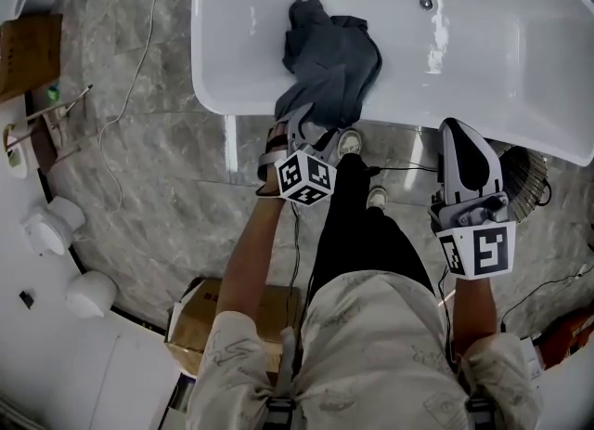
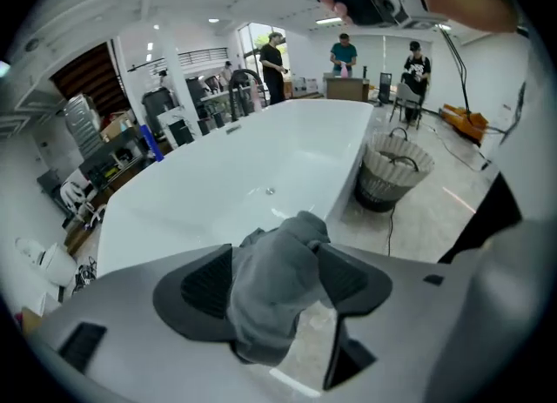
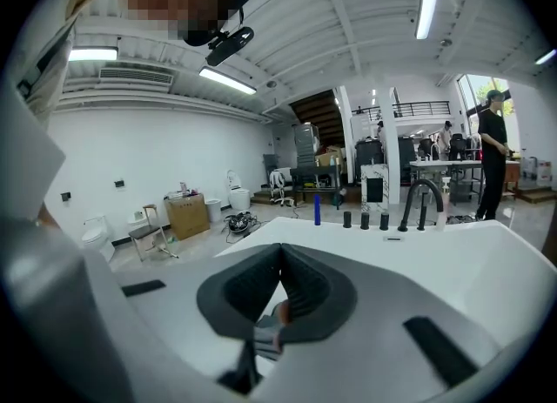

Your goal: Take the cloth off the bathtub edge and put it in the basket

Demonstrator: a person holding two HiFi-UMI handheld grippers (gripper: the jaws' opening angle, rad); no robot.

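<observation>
My left tongs (image 2: pixel 277 275) stand wide open at the near edge of the bathtub (image 1: pixel 483 75). A bunched fold of the grey cloth (image 1: pixel 329 61) sits right between the pads, but they are not squeezing it, so I hold nothing yet. The rest of the cloth lies beyond these tongs, draped over the rim and down into the tub. My right tongs (image 3: pixel 278 258) are closed tip to tip and empty, hovering off to the right. The basket (image 1: pixel 524 182) stands on the floor just past them, beside the tub's wall.

I judge this to be the grasping step. The next move calls for closing the left pads firmly on that fold, deep enough that it cannot slip. Then I would lift until the hanging part clears the rim and carry it rightward over the basket.
</observation>
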